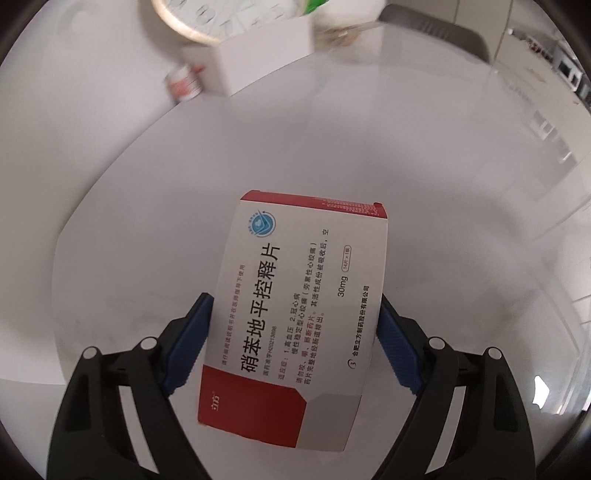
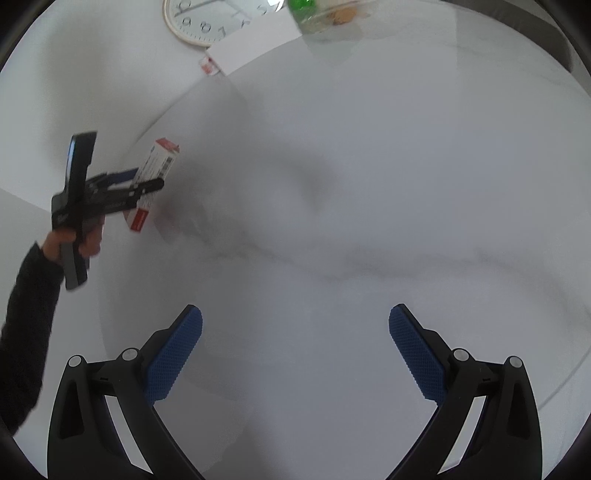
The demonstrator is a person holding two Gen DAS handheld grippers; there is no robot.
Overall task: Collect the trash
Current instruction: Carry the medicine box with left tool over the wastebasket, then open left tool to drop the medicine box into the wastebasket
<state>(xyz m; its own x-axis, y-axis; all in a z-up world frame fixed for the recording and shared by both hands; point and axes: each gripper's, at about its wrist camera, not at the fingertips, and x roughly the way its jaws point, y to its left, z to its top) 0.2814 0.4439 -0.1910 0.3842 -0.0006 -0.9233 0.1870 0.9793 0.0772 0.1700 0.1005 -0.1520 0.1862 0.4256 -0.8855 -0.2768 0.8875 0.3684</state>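
Red and white cardboard marks the medicine box (image 1: 291, 317), and it sits between the blue pads (image 1: 188, 343) of the left gripper (image 1: 291, 328), lifted above the pale marble table (image 1: 461, 221). The pads press on its two long edges, so the box is grasped across its width. Its long axis runs forward along the fingers, away from the camera, and the red end flap points toward the far side of the table. From the right wrist view the same box (image 2: 155, 177) appears small at the left, held in the air by the person's left hand (image 2: 74, 240), well apart from the right gripper (image 2: 295, 350). The right gripper is released, with nothing between its fingers and only bare table under it. Far behind stand a white carton (image 1: 262, 55), a small red and white packet (image 1: 184, 83), a wall clock (image 2: 199, 22) lying flat and a clear bottle with a green cap (image 2: 314, 11). I judge that the left hand alone must carry the box to a bin, which no picture shows
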